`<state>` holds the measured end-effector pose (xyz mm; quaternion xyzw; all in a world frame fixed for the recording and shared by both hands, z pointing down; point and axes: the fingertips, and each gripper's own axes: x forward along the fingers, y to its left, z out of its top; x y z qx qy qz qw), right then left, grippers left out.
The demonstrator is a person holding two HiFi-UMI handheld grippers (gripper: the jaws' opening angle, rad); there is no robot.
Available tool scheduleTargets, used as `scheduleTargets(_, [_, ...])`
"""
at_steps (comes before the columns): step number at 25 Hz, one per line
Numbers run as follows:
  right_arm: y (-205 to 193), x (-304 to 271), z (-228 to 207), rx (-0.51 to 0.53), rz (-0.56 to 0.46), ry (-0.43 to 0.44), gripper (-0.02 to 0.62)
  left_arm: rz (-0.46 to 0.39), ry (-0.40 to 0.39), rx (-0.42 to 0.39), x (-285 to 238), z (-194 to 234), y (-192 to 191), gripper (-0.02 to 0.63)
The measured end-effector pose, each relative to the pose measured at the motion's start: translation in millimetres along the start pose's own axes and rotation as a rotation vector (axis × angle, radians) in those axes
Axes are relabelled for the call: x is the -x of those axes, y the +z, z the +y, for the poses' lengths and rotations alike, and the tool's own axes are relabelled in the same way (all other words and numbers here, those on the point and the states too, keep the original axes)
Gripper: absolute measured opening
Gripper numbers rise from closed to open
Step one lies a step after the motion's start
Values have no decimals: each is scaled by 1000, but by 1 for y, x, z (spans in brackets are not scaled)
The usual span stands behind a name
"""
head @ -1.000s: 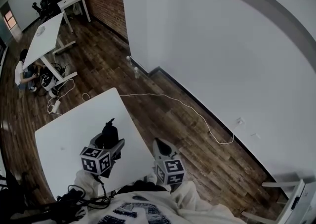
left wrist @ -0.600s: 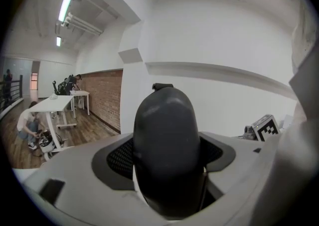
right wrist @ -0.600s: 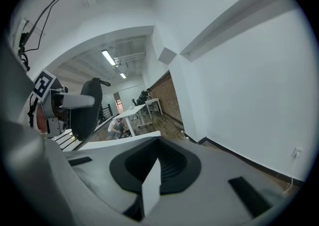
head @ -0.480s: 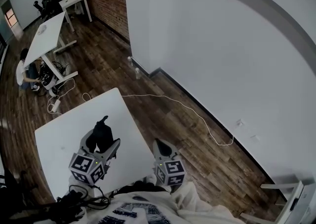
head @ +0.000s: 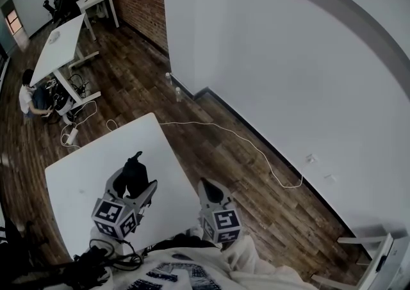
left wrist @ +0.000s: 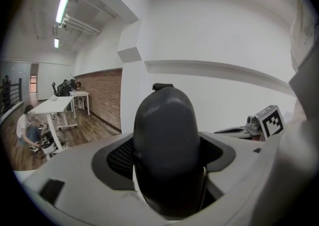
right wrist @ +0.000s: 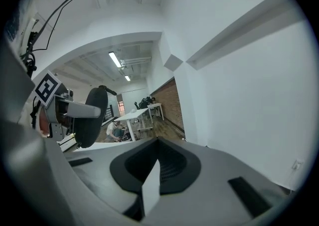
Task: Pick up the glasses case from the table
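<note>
L gripper (head: pixel 131 178) is clamped on the case (left wrist: pixel 167 155): dark, rounded, standing upright btwn the jaws and filling the gap. In head view the case sits over the white table (head: pixel 77 167), near its right edge; can't tell if it touches the top. R gripper (head: pixel 208 187) is just off the table's right edge, jaws together w/ nothing btwn them. From the R gripper view the case shows at left.

Glasses case (left wrist: pixel 164 130): lower end hidden between left gripper (left wrist: pixel 167 170) jaws. Table (head: pixel 83 173): near edge covered by person's torso (head: pixel 186 273). White furniture frame (head: pixel 378 257): cut by picture corner. Distant seated person (head: pixel 29 96): too small for detail.
</note>
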<state>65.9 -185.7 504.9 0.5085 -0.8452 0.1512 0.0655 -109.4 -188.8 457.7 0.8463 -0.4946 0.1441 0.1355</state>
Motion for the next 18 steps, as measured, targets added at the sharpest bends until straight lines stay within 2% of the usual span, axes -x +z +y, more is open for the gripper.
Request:
scheduleTargets(8, [13, -1, 7, 46, -41, 32, -2, -9, 11, -13, -6, 1, 1, 376])
scheduleTargets(18, [26, -6, 26, 39, -45, 25, -2, -7, 1, -2, 6, 14, 3, 376])
